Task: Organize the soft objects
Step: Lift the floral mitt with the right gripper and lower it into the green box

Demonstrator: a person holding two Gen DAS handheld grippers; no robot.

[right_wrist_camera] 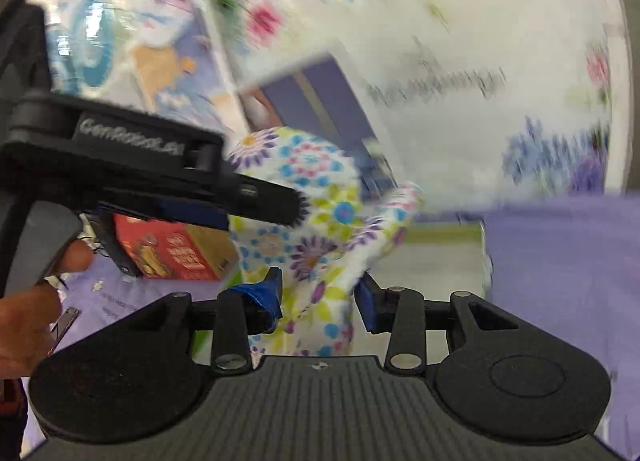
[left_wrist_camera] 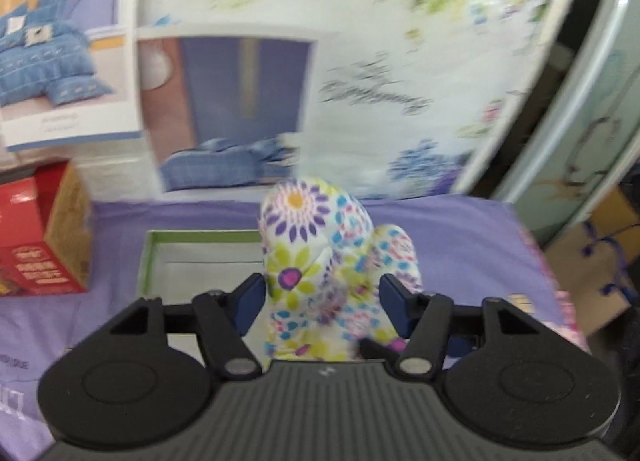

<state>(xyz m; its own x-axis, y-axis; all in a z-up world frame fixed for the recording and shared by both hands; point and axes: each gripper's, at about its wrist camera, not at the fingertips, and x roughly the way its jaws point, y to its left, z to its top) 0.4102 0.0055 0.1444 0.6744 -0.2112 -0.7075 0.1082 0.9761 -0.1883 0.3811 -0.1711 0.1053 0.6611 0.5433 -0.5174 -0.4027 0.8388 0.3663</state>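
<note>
Between right tool (right_wrist_camera: 320, 297) pads: floral quilted oven mitt (right_wrist_camera: 308, 221), gripped; left tool (left_wrist_camera: 322, 301) half open.

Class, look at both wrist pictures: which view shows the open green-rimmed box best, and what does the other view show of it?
The left wrist view: the green-rimmed box lies open on the purple cloth, with its rim and pale inside showing, partly behind the floral oven mitt. The right wrist view gives only a blurred green-and-white strip behind the mitt.
</note>
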